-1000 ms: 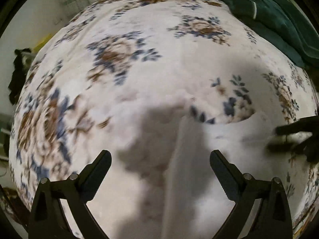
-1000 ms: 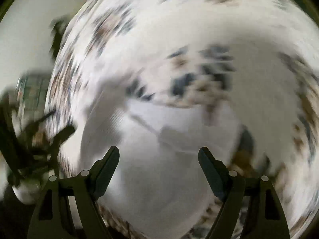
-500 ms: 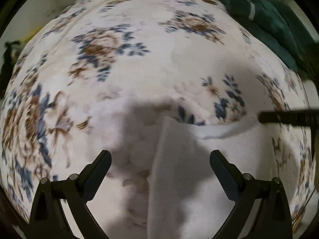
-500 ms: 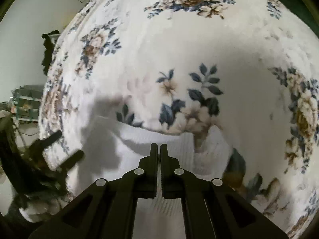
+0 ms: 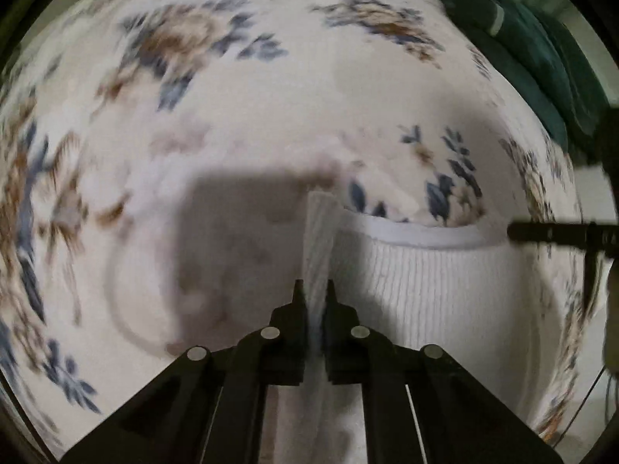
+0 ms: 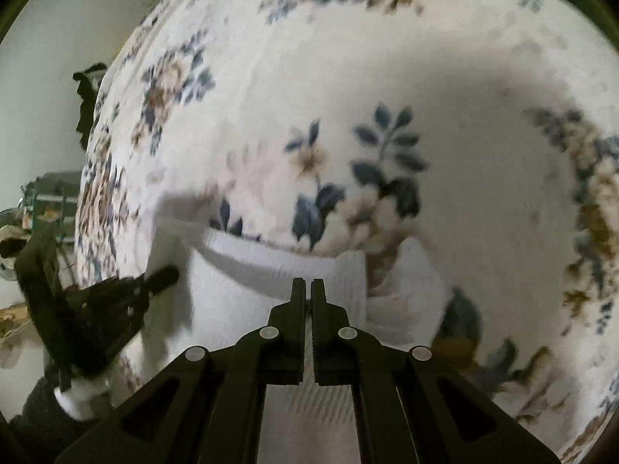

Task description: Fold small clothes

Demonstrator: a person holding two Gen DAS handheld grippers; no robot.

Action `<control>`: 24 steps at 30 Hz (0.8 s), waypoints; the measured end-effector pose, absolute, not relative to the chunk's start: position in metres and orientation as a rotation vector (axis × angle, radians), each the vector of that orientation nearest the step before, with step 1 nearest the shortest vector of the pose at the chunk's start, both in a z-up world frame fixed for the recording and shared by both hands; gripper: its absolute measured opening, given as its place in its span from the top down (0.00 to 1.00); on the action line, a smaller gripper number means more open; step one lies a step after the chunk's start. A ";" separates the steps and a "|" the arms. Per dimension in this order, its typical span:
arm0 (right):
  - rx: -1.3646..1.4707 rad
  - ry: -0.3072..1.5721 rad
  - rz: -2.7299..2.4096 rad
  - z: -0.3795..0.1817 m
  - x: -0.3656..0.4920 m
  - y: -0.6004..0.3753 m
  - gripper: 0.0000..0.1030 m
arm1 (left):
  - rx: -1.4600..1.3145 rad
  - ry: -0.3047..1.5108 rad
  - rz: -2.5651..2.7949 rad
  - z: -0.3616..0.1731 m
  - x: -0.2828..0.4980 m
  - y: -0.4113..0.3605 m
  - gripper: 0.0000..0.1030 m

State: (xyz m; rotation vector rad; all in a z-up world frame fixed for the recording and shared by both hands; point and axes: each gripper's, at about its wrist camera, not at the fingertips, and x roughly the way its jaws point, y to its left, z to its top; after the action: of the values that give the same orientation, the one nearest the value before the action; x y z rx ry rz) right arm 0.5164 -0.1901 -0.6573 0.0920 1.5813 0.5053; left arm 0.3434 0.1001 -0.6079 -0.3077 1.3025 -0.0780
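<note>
A small white ribbed-knit garment (image 5: 437,282), soft and stretchy-looking with a smooth banded neckline, lies flat on a plush floral blanket (image 5: 240,123) printed with blue leaves and brown blooms. It sits directly under and ahead of both tools, its neckline edge at the far side and its body running back toward the person. The left tool (image 5: 312,290) is clenched on the garment's left shoulder strip, a narrow ribbed fold standing up between its pads. The right tool (image 6: 308,288) is likewise clamped tight on the knit near the other shoulder, though the fabric between its pads is thin and mostly hidden; beside it a loose flap of the same knit (image 6: 414,274) bunches up to the right. Each tool points steeply down. With one hand at each shoulder, the garment's width spans the gap between them, so the coming fold likely turns on drawing the far edge back along the garment's length toward the hem. A dark green cloth (image 5: 518,42) is heaped at the blanket's far right corner.
</note>
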 end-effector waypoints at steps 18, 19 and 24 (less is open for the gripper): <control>0.461 1.434 0.225 -0.642 0.460 -0.286 0.97 | -0.463 1.270 -0.112 -0.592 0.343 0.124 0.96; 0.468 1.423 0.206 -0.642 0.463 -0.289 0.97 | -0.474 1.275 -0.109 -0.595 0.345 0.125 0.96; 0.426 1.517 0.150 -0.689 0.489 -0.283 0.97 | -0.547 1.351 -0.124 -0.632 0.359 0.124 0.95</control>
State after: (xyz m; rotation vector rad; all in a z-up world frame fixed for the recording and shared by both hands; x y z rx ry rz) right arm 0.4887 -0.2832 -0.6891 0.4265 1.5173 0.1503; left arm 0.3591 0.1241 -0.6317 -0.5466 1.3514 -0.1245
